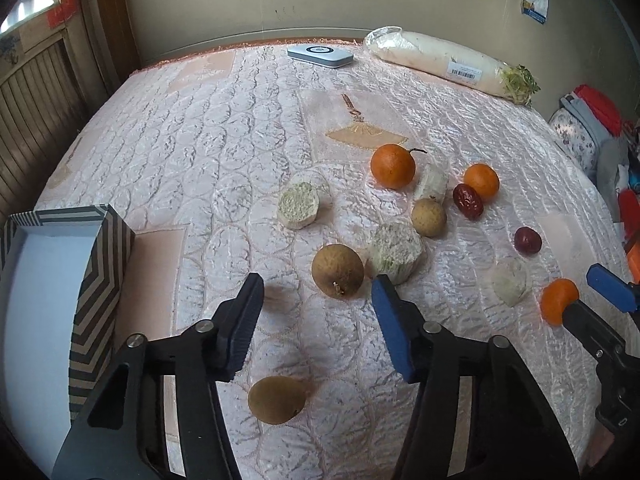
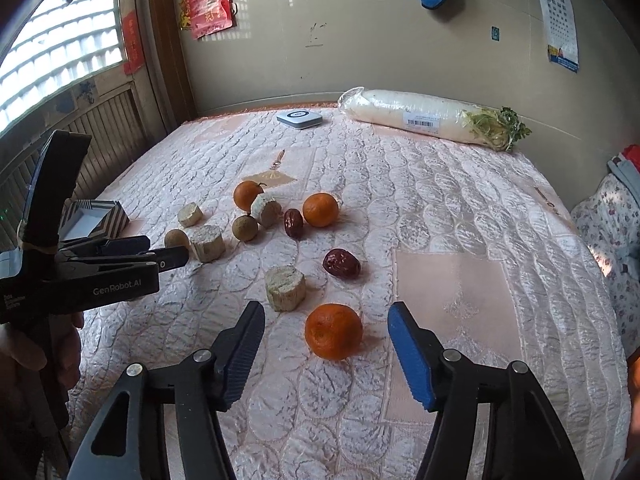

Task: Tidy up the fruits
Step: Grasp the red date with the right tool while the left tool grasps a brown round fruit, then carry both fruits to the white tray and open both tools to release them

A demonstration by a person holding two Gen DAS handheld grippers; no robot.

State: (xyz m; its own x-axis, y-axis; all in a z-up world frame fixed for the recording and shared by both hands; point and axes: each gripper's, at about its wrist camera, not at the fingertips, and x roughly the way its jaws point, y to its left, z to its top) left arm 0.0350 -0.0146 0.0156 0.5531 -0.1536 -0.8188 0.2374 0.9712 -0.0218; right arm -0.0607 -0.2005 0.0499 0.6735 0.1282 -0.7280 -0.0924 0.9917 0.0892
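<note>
Fruit lies scattered on a pink quilted bed (image 1: 200, 140). In the left wrist view a brown longan (image 1: 338, 270) rests just ahead of my left gripper (image 1: 318, 284), whose fingers stand apart on either side without touching it. A second longan (image 1: 276, 400) lies under that gripper, nearer the camera. In the right wrist view a small orange (image 2: 333, 331) sits between the spread fingers of my right gripper (image 2: 326, 312), with a gap on each side. Two more oranges (image 1: 393, 166), two red dates (image 1: 468, 201) and another longan (image 1: 429, 217) lie further back.
A striped box (image 1: 100, 280) with a white inside stands at the bed's left edge. Several pale cut chunks (image 1: 394, 252) lie among the fruit. A wrapped white radish (image 1: 440, 62) and a flat white device (image 1: 320, 55) lie by the far wall. Folded clothes (image 1: 588, 120) are piled at the right.
</note>
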